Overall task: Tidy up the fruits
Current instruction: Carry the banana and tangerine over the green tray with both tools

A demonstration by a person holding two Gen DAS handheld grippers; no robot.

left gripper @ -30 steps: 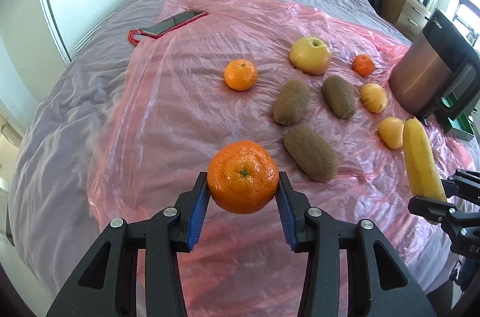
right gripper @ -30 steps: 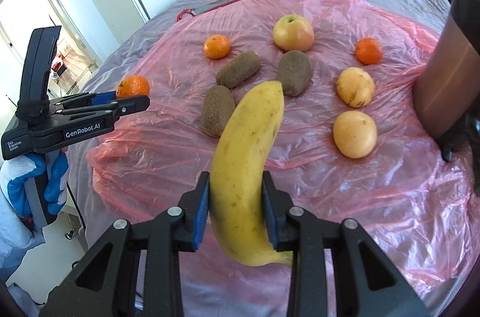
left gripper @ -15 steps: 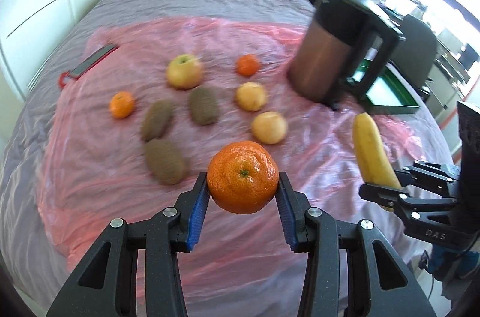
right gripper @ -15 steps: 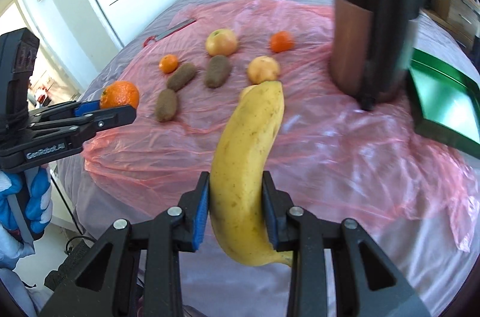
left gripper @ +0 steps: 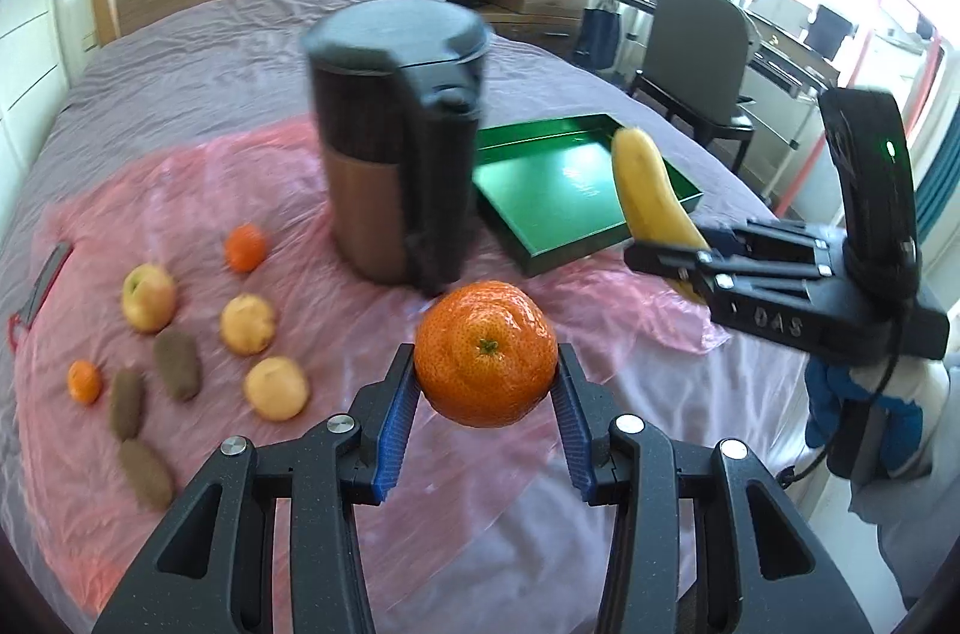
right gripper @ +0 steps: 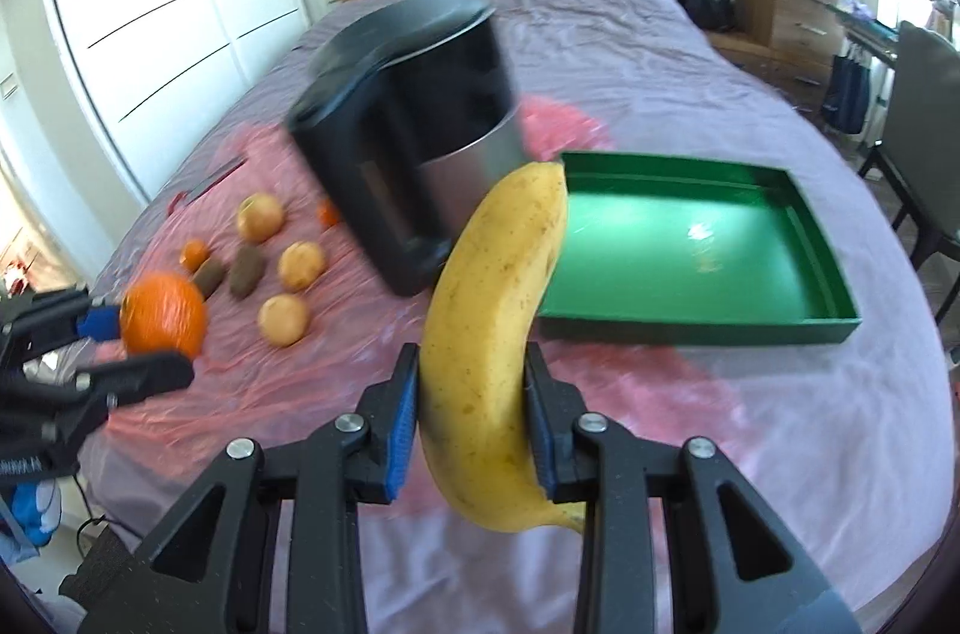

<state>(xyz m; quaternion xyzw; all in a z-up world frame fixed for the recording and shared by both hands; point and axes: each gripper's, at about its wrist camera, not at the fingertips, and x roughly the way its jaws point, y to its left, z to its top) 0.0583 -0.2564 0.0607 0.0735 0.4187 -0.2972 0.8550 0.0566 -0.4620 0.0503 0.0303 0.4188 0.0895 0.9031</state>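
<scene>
Blue-padded left gripper (left gripper: 486,430) pointed downward, clamped on the orange (left gripper: 485,353); beside it, the right gripper (right gripper: 471,424) angled likewise, clamped on the banana (right gripper: 492,328).

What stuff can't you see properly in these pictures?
- Black and steel bin: smeared by motion blur in both wrist views; its details are unreadable.
- Small orange behind it: mostly hidden by the bin in the right wrist view.
- Banana: its lower end is hidden by the right gripper in the left wrist view.
- Flat red-edged thing: cut off at the left wrist view's edge.
</scene>
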